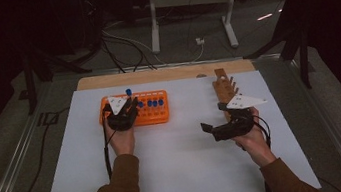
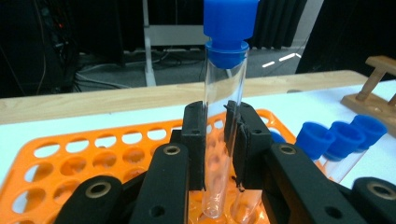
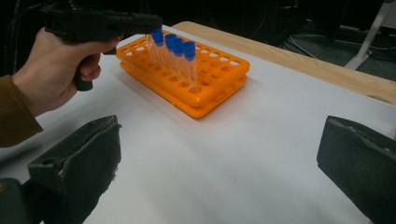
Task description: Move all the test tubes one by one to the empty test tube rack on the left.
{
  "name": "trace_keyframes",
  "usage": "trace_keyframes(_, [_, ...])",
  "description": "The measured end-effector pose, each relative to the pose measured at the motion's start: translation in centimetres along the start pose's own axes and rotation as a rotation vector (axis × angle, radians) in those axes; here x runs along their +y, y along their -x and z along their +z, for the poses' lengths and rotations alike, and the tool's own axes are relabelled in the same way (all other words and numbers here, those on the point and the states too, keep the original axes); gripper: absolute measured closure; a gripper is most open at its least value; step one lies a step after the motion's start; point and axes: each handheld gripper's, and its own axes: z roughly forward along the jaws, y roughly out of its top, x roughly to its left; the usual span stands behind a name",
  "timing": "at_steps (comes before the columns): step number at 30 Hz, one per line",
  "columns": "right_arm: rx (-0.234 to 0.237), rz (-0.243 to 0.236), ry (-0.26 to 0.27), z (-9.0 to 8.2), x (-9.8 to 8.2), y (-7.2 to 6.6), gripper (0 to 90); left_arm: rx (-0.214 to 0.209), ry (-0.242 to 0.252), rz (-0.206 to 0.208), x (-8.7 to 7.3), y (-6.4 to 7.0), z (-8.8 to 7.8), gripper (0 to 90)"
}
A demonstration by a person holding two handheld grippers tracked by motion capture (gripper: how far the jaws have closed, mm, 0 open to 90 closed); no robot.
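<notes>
1. Left gripper (image 1: pixel 125 113) at the far left of the desk (image 1: pixel 179 175), over the left end of the orange rack (image 1: pixel 160 112); jaws closed tight on a clear test tube (image 2: pixel 223 116) with a blue cap (image 2: pixel 229 28), pads pressing on both sides of the glass.
2. Held tube upright, its lower end down among the holes of the orange rack (image 2: pixel 93 154), cap standing well above the jaws; seen from the high view as a blue cap (image 1: pixel 128 92) just beyond the gripper.
3. More blue-capped tubes (image 1: pixel 155 102) standing in a row in the rack, just right of the held one; in the left gripper view three blue caps (image 2: pixel 338 135) near on the right.
4. Right gripper (image 1: pixel 212 130) near the right side of the desk, held level and pointing left, well apart from the rack; jaws spread wide, nothing between them, white desk surface (image 3: pixel 224 158) showing in the gap.
5. Right gripper view looking across to the orange rack (image 3: pixel 205 88), the row of capped tubes (image 3: pixel 175 51) and the left hand (image 3: pixel 51 74) with its gripper.
6. Wooden rack (image 1: pixel 223 91) with pegs lying at the far right of the desk, just beyond the right gripper; its end also visible at the right edge of the left gripper view (image 2: pixel 373 88).
7. No readable brand, label or writing on tubes, racks or grippers.
</notes>
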Motion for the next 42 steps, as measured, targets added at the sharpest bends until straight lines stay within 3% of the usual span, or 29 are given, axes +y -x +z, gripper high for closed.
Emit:
trace_keyframes(11, [0.007,0.007,0.005,-0.1,0.0,0.2,0.0,-0.022,0.020,-0.070,-0.5,-0.8,-0.3,78.0])
trace_keyframes(13, [0.010,0.010,0.005,0.0,0.0,0.2,0.0,-0.014,-0.001,-0.059,-0.7,-0.8,-0.1,78.1])
trace_keyframes(15, [0.012,0.013,0.004,0.0,-0.1,0.2,0.0,-0.028,-0.006,-0.073,-1.0,-0.9,0.0,78.1])
trace_keyframes(19, [0.018,0.016,0.001,0.1,-0.1,0.2,0.0,-0.038,-0.051,-0.041,-1.7,-0.5,0.6,78.1])
trace_keyframes(25, [0.019,0.018,0.002,0.1,-0.2,0.3,0.0,-0.018,-0.112,-0.004,-2.8,-0.3,1.3,78.2])
trace_keyframes(33, [0.024,0.018,-0.001,0.2,-0.2,0.3,0.0,-0.017,-0.166,0.049,-2.8,-0.1,1.2,78.3])
trace_keyframes(35, [0.026,0.017,-0.002,0.1,-0.3,0.2,0.0,-0.003,-0.167,0.049,-2.7,-0.2,1.0,76.5])
trace_keyframes(38, [0.025,0.016,0.001,0.0,-0.3,0.3,0.0,-0.020,-0.131,0.030,-2.3,-0.5,0.5,71.8])
trace_keyframes(42, [0.020,0.023,0.001,-0.1,-0.4,0.4,0.0,-0.034,-0.095,0.032,-1.7,-0.7,-0.3,72.3])
